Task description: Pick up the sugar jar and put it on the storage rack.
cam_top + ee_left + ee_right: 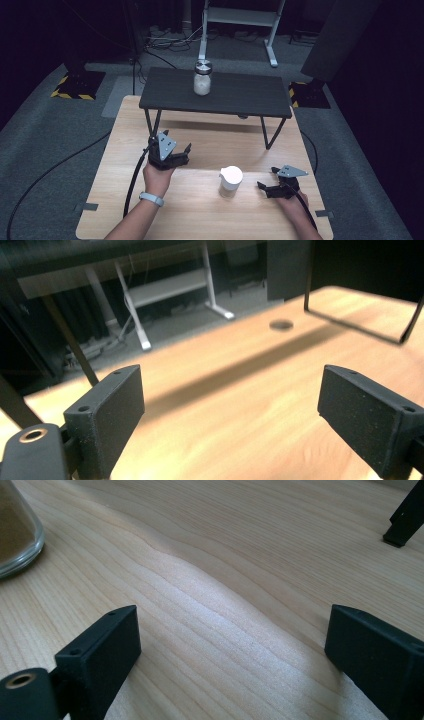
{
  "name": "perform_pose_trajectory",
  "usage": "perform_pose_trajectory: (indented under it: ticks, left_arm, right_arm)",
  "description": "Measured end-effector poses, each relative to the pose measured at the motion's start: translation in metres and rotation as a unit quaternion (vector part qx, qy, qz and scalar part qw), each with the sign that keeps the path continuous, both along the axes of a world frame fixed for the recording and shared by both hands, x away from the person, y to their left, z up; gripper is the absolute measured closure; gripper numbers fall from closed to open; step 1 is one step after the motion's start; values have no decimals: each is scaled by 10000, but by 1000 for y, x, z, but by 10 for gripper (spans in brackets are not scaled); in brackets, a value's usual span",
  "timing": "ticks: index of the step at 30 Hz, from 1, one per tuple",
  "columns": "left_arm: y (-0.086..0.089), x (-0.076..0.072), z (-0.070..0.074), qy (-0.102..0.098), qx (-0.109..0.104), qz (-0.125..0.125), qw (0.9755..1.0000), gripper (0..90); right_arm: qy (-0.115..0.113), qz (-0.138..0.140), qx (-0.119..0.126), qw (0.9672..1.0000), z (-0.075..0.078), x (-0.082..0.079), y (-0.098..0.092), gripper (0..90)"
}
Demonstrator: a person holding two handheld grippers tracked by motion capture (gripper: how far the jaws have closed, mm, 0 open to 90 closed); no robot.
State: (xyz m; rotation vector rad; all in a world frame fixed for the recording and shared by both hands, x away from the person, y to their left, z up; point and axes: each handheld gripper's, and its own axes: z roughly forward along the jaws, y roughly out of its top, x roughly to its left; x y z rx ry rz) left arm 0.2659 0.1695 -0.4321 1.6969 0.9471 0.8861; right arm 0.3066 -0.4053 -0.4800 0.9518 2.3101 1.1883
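Observation:
A small jar with a white lid (230,181) stands on the wooden table (200,215), between my two hands. In the right gripper view its glass base (15,530) shows a brownish filling at the far left. My right gripper (266,178) rests low just right of this jar and points at it, open (232,645), with bare wood between the jaws. My left gripper (170,147) is held left of the jar, aimed toward the far side, open (230,405) and empty. A second glass jar with a metal lid (202,77) stands on the black side table (250,97).
The black side table stands on thin legs (267,135) on the far half of the wooden table, with a gap under it. A dark round spot (281,325) lies on the wood ahead of the left gripper. A white frame stand (240,20) and cables are on the floor behind.

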Motion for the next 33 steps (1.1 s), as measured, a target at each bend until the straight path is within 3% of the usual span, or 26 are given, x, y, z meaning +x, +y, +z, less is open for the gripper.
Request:
perform_pose_trajectory:
  ticks: [6, 11, 15, 16, 20, 21, 22, 33]
  left_arm:
    - [9, -2, -19, 380, -41, 29, 9993, 110]
    - [15, -4, -30, 631, 256, -57, 9977, 106]
    - [16, 0, -37, 1054, 423, -145, 9934, 101]
    - [16, 0, -37, 1054, 423, -145, 9934, 100]
    - [20, 4, -44, 1424, 362, -233, 9889, 101]
    - [20, 4, -44, 1424, 362, -233, 9889, 100]
    - [20, 7, -44, 1543, 393, -259, 9869, 98]
    - [22, 12, -46, 1840, 321, -308, 9819, 94]
  right_arm:
    - [-13, 8, -3, 10000, 0, 0, 0, 72]
    - [-15, 20, -3, 10000, 0, 0, 0, 72]
    - [-13, 21, -2, 10000, 0, 0, 0, 72]
    - [-6, 21, -3, 10000, 0, 0, 0, 72]
    - [-3, 27, -1, 10000, 0, 0, 0, 72]
    - [3, 25, 1, 10000, 0, 0, 0, 72]
    - [3, 27, 1, 10000, 0, 0, 0, 72]
    - [2, 28, 6, 10000, 0, -1, 0, 72]
